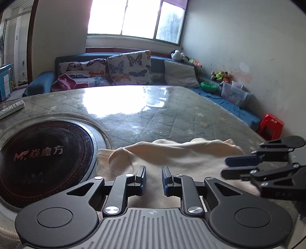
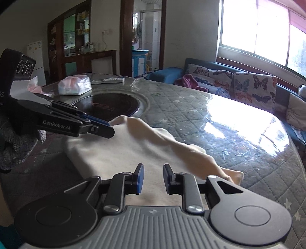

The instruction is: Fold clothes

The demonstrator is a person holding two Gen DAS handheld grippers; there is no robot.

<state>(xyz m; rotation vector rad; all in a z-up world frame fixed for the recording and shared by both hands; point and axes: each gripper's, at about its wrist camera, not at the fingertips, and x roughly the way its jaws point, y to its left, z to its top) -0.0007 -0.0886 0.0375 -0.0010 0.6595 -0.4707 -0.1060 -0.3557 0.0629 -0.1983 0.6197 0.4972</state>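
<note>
Two black tongs hang over a cream cloth on a round table. The left gripper has its blue-padded jaws a narrow gap apart with nothing between them, only cloth lying below. The right gripper stands likewise: a narrow gap, nothing pinched. In the right wrist view the left tongs carry the lettering "GenRobot.AI" on the side (a grey knit sleeve shows behind them).

The cloth lies flat at the near edge of the table, its far edge rumpled into a long ridge, its left edge touching the rim of a round black hob sunk in the tabletop. The hob bears red Chinese characters after an "M" mark.

The table wears a grey quilted cover with small stars under a glossy clear sheet that mirrors the window. Farther off on it lie a remote and a tissue pack.

Beyond stand a blue sofa with butterfly-print cushions, soft toys along the wall, a red stool and, far left, dark wooden shelving.
</note>
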